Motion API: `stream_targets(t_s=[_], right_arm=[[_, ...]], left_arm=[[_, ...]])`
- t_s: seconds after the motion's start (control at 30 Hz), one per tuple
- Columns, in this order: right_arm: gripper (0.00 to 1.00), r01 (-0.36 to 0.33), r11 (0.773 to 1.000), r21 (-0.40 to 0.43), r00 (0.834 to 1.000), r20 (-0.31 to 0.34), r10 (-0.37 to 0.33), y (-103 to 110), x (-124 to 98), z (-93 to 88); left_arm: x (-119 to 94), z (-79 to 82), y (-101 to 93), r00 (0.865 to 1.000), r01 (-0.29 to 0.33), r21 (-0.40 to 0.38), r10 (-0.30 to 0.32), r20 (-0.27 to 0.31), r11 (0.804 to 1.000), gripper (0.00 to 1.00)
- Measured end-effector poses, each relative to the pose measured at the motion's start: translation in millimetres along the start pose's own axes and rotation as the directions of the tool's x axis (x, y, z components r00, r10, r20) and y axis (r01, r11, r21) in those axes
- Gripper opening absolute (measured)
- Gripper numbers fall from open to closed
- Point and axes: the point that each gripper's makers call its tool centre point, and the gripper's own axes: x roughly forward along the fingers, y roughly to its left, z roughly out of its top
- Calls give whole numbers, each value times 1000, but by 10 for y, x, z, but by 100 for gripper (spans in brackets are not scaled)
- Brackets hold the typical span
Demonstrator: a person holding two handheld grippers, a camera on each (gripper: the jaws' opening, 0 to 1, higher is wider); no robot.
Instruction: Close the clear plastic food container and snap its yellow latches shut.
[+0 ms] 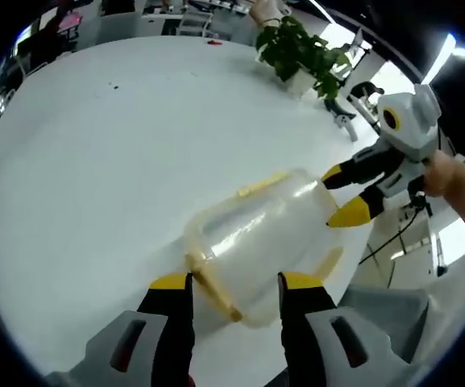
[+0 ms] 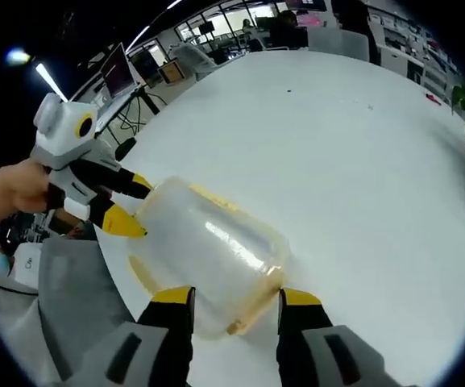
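The clear plastic food container with yellow latches (image 1: 268, 242) lies on its side on the round white table (image 1: 95, 177); my left gripper (image 1: 234, 280) stands released, jaws straddling one end; my right gripper (image 2: 234, 296) is likewise spread about the opposite end; a potted green plant (image 1: 301, 52) sits well beyond the container.

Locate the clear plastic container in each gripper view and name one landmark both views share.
Left gripper view: clear plastic container lies low and centre, between this view's own jaws.
Right gripper view: it lies low, left of centre, between this view's own jaws.
Shared landmark: the white table.
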Motion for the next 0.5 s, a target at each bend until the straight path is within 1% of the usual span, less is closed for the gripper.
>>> stream_targets(t_s=[0.23, 0.27, 0.37, 0.43, 0.47, 0.5], right_arm=[[39, -2, 1000, 18, 1000, -5, 2, 7, 8, -4], [39, 6, 999, 36, 1000, 4, -6, 10, 12, 3], [40, 20, 998, 53, 1000, 13, -21, 15, 23, 11], [40, 23, 997, 79, 1000, 8, -24, 22, 38, 12], [40, 23, 996, 91, 1000, 12, -25, 16, 48, 31], [40, 28, 996, 84, 1000, 1, -29, 30, 44, 30]], left_arm=[[8, 7, 0, 1000, -3, -16, 3, 5, 1000, 39], [10, 8, -2, 1000, -4, -18, 4, 6, 1000, 39], [22, 16, -4, 1000, -5, -37, 5, 7, 999, 38], [28, 21, -11, 1000, -4, -40, 4, 0, 999, 36], [63, 3, -9, 1000, 3, -83, -2, 8, 997, 36], [75, -15, 5, 1000, 1, -57, -1, -1, 998, 36]])
